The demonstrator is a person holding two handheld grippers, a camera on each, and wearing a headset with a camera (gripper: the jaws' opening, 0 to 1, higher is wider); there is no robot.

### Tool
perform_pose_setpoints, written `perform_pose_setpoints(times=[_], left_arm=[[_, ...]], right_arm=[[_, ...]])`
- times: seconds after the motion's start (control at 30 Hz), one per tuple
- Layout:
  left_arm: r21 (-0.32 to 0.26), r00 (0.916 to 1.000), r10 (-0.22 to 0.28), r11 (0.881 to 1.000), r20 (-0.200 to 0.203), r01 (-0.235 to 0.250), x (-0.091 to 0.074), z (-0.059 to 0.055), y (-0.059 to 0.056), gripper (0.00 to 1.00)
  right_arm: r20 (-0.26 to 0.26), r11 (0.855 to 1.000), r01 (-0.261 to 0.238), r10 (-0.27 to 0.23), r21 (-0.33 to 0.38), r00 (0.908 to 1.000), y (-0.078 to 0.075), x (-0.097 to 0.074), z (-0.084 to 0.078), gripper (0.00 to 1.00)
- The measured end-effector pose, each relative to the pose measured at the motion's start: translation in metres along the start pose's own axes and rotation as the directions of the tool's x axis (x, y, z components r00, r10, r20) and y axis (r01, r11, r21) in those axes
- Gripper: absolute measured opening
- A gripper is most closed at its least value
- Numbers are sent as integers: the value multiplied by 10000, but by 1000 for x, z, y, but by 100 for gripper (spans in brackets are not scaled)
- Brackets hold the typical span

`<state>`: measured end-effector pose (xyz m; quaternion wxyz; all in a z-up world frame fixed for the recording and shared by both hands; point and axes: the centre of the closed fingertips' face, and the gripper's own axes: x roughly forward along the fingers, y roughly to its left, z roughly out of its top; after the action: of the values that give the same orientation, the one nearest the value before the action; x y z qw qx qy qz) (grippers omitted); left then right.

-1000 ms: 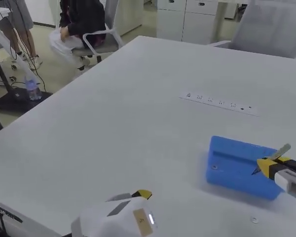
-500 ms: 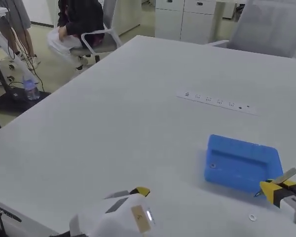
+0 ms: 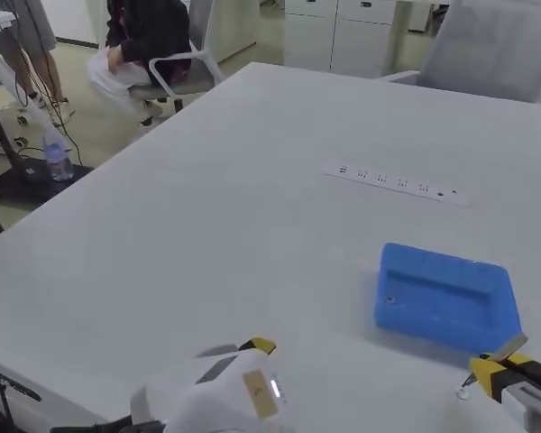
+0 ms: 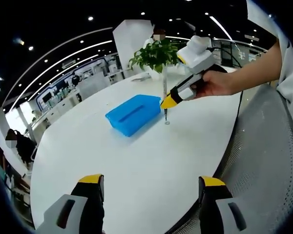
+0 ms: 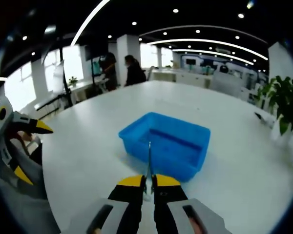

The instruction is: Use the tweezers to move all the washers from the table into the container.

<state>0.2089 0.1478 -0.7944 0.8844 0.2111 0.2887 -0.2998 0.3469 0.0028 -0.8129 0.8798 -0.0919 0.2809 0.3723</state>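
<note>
readable text: none | sticker point(image 3: 260, 400) on left hand-held gripper point(image 3: 249, 348): blurred | power strip point(image 3: 398, 183) marks: too small

Smooth blue plastic container point(image 3: 446, 298); matt white table point(image 3: 207, 225) under it; just beside it, thin grey metal tweezers point(image 3: 511, 345) and a small shiny metal washer point(image 3: 463, 394).

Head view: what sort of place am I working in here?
Most likely an open-plan office: a big white table with a power strip on it, an office chair at its far side, and a potted plant nearby.
</note>
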Motion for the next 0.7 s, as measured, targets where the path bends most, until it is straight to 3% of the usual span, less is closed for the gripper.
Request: perform_pose_setpoints(times=[0.23,0.7], left_arm=[[32,10000,-19,10000,-96,19,1,-2,0,80],[97,9999,-35,9999,-145,37,1,-2,-1,80]], right_arm=[[-262,9999,48,-52,-159,9996,-3,3,-10,4],[-138,9999,29,-31,-159,9999,-1,-1,-10,3]])
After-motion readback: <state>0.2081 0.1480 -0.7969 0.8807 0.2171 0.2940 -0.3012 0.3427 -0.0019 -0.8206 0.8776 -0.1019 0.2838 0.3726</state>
